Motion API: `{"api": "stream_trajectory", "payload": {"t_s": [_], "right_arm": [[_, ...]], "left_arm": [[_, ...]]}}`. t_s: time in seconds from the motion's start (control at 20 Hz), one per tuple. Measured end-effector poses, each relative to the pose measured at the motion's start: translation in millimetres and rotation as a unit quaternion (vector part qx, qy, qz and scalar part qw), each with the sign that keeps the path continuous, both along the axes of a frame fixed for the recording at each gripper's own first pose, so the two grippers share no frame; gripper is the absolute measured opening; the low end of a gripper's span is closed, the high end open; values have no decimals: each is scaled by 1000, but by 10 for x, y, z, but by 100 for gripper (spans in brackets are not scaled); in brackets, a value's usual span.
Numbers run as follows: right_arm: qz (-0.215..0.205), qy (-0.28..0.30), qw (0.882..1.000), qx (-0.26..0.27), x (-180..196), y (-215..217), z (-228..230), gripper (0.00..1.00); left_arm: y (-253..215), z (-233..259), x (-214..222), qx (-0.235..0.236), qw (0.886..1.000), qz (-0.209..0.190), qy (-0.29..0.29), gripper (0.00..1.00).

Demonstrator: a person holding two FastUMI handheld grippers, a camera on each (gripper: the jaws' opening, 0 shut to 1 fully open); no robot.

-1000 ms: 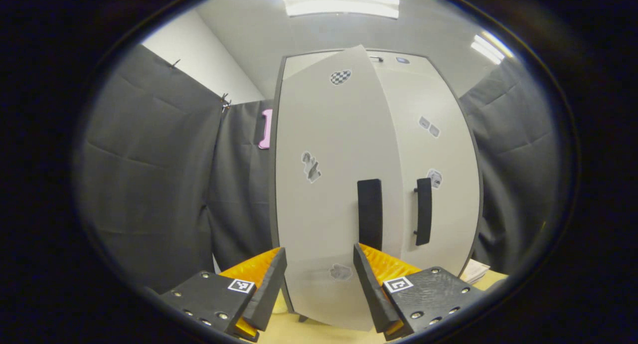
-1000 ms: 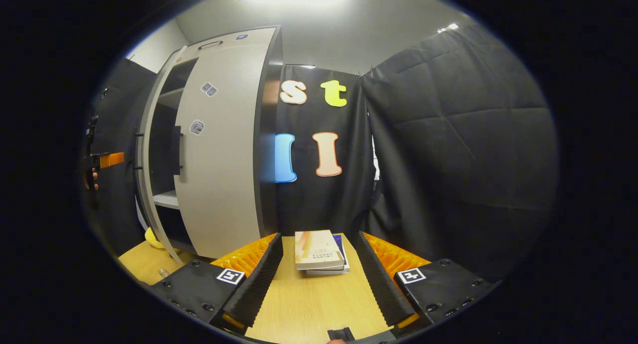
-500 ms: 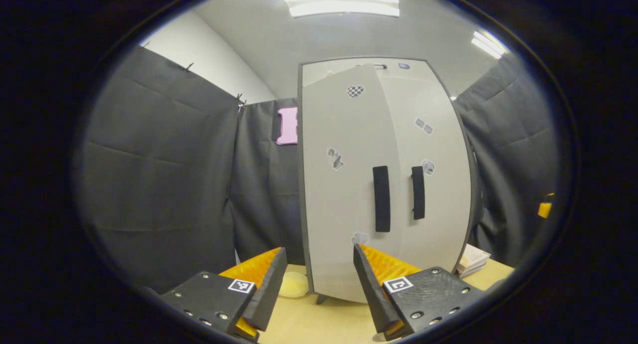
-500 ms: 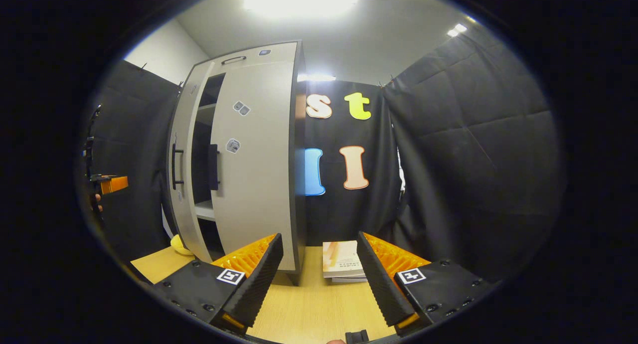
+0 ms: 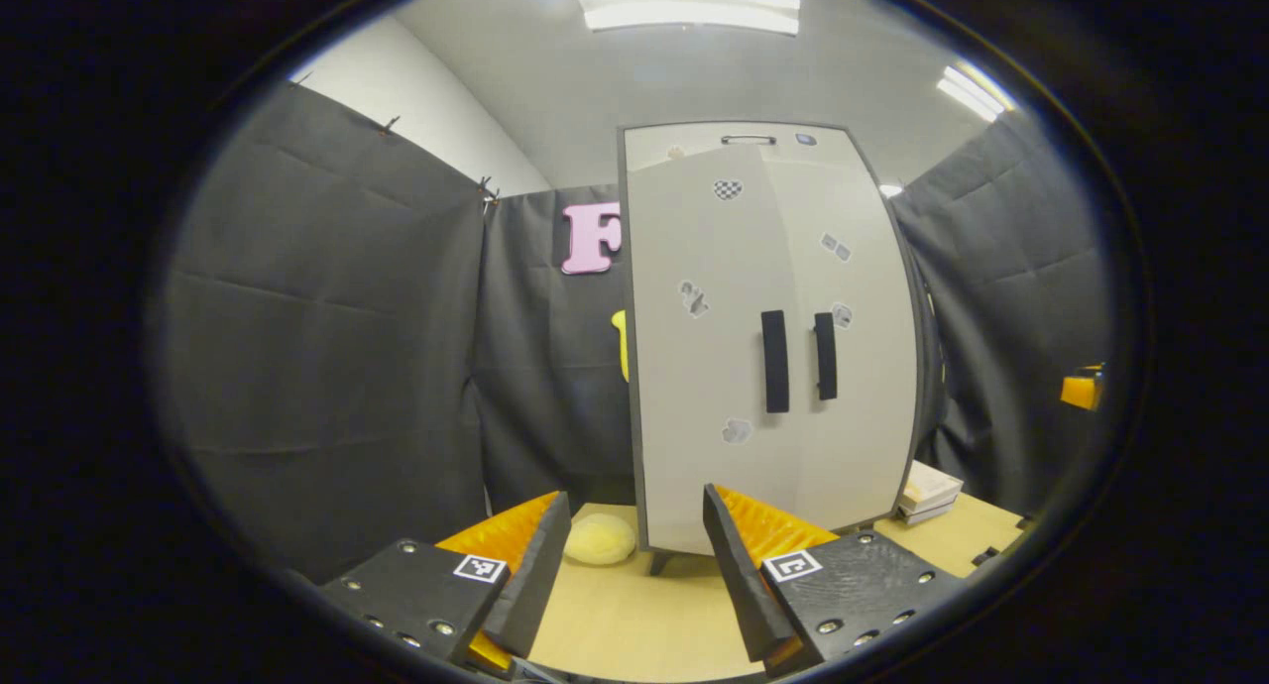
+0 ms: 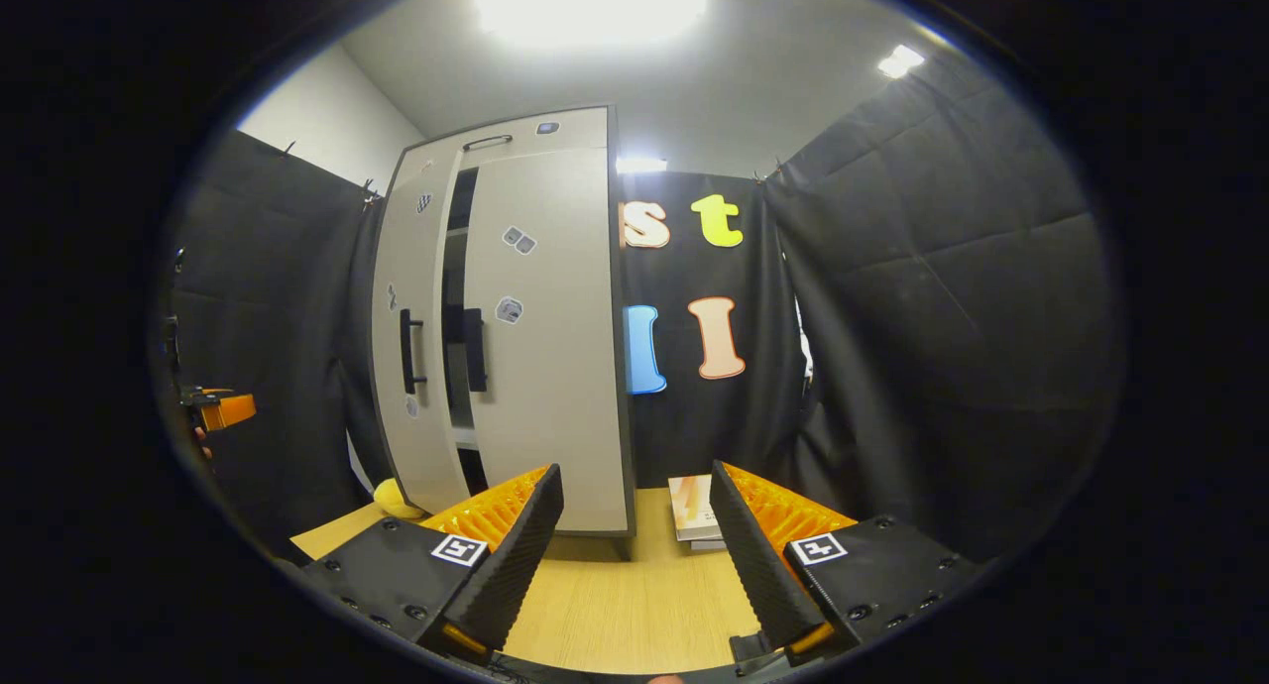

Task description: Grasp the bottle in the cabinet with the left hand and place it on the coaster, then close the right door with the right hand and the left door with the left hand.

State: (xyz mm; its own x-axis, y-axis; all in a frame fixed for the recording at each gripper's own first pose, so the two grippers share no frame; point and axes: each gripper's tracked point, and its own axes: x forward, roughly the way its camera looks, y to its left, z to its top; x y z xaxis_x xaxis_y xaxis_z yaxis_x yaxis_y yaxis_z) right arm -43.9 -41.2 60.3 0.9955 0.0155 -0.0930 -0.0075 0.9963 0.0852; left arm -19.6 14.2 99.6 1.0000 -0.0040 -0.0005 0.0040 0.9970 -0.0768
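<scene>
Cabinet's pale grey left door (image 6: 414, 357) stood slightly ajar at centre-left of the right gripper view. Left gripper (image 5: 634, 555) and right gripper (image 6: 634, 555) were wide, empty; pushing flat beside the black handle (image 6: 407, 351) would seat it.

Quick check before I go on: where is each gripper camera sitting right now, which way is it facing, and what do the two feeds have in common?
Left gripper view: rides the left gripper, facing the cabinet front-on; its open fingers frame the table.
Right gripper view: rides the right gripper, facing the cabinet's right side obliquely, a gap beside the left door; the left gripper shows far left.
Shared: cabinet, books, table.
</scene>
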Motion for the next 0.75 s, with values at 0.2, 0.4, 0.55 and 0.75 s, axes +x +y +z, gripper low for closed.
{"api": "stream_trajectory", "payload": {"t_s": [0.2,0.4,0.55,0.75], "right_arm": [[-9,-7,1000,-12,-201,29,66,95],[-18,-16,1000,-18,-394,27,151,92],[-23,-24,999,-22,-514,28,180,92],[-22,-22,999,-27,-617,63,154,95]], "left_arm": [[17,-46,-204,-4,1000,-10,-4,79],[18,-91,-360,3,1000,-16,-4,79],[-8,-96,-469,8,1000,-23,-8,79],[-1,-104,-561,15,1000,-25,-10,79]]}}
